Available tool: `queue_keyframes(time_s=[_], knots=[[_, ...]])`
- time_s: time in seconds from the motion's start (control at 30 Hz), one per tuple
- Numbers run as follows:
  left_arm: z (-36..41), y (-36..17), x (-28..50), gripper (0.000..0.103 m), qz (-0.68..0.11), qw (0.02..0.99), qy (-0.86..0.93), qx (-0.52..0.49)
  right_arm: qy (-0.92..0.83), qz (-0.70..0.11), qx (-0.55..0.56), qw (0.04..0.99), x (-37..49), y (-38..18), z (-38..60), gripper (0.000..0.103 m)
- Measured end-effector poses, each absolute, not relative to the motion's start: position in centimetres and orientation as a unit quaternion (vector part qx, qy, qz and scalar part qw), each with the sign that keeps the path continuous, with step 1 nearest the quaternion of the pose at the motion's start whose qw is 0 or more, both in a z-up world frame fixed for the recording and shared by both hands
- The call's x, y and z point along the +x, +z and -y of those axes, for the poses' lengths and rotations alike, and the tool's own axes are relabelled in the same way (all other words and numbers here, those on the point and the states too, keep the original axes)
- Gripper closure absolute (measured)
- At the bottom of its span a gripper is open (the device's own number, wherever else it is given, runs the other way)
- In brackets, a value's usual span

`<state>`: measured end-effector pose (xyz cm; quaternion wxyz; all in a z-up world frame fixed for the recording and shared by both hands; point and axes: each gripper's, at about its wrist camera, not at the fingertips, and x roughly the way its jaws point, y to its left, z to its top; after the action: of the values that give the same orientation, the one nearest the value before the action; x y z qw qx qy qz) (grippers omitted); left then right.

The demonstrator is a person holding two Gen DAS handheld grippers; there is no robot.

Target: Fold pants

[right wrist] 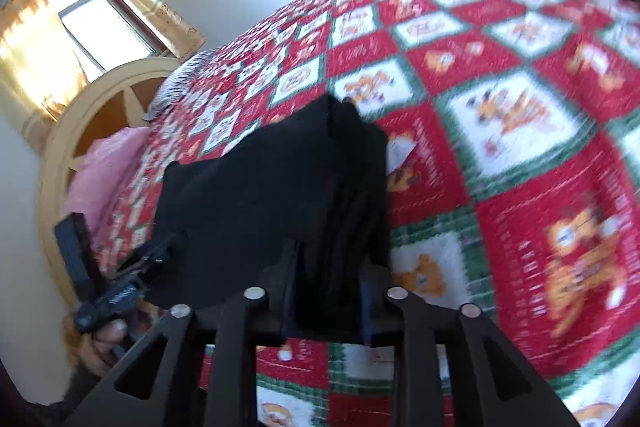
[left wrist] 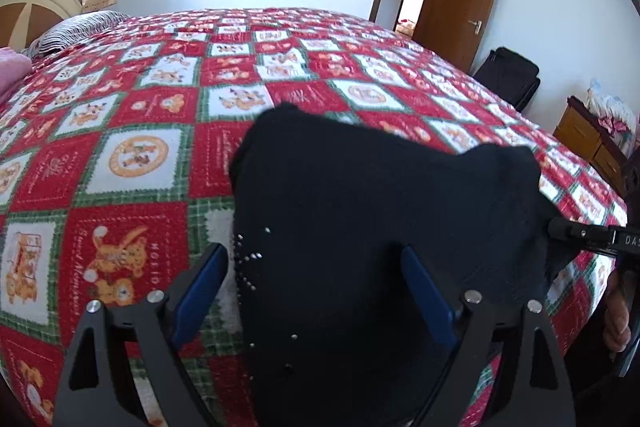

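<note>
The black pants (left wrist: pixel 372 211) lie folded in a bundle on the red patterned bedspread (left wrist: pixel 152 115), with small silver studs on the near left part. My left gripper (left wrist: pixel 316 259) is open, its blue-padded fingers (left wrist: pixel 204 287) set wide on either side of the cloth. My right gripper (right wrist: pixel 332 267) is shut on the edge of the pants (right wrist: pixel 272 187) and shows from the side in the left wrist view (left wrist: pixel 560 229). The left gripper shows at the lower left of the right wrist view (right wrist: pixel 152 255).
A striped pillow (left wrist: pixel 76 31) and a pink cloth (left wrist: pixel 12 67) lie at the head of the bed. A wooden headboard (right wrist: pixel 80 115) and window (right wrist: pixel 100 23) stand behind. An open brown door (left wrist: pixel 460 3), a black bag (left wrist: pixel 508 75) and a wooden cabinet (left wrist: pixel 588 143) are beyond the bed.
</note>
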<state>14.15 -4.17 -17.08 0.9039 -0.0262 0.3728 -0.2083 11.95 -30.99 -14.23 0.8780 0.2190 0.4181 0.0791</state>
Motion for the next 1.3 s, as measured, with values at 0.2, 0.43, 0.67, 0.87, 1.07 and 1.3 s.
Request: queue_keyframes(time_s=[0.2, 0.43, 0.67, 0.87, 1.07, 1.3], knots=[[3.6, -14.7, 14.4, 0.011, -0.342, 0.918, -0.201, -0.029, 0.035, -0.344, 0.160, 0.924, 10.5, -9.8, 30.4, 0.057], [3.6, -14.4, 17.3, 0.006, -0.334, 0.926, -0.177, -0.001, 0.053, -0.393, 0.062, 0.916, 11.3, -11.1, 25.8, 0.058], [3.2, -17.2, 20.3, 0.003, -0.387, 0.909, -0.153, -0.024, 0.034, -0.448, 0.108, 0.887, 12.3, -14.7, 29.2, 0.058], [3.0, -16.6, 19.5, 0.001, -0.380, 0.913, -0.148, -0.023, 0.038, -0.457, 0.108, 0.882, 12.5, -14.3, 28.9, 0.058], [3.1, -14.6, 17.0, 0.001, -0.348, 0.924, -0.157, -0.021, 0.005, -0.395, 0.049, 0.917, 12.4, -10.6, 27.1, 0.057], [5.2, -15.4, 16.8, 0.001, -0.361, 0.916, -0.175, 0.008, 0.098, -0.390, 0.060, 0.914, 17.4, -10.2, 24.0, 0.052]])
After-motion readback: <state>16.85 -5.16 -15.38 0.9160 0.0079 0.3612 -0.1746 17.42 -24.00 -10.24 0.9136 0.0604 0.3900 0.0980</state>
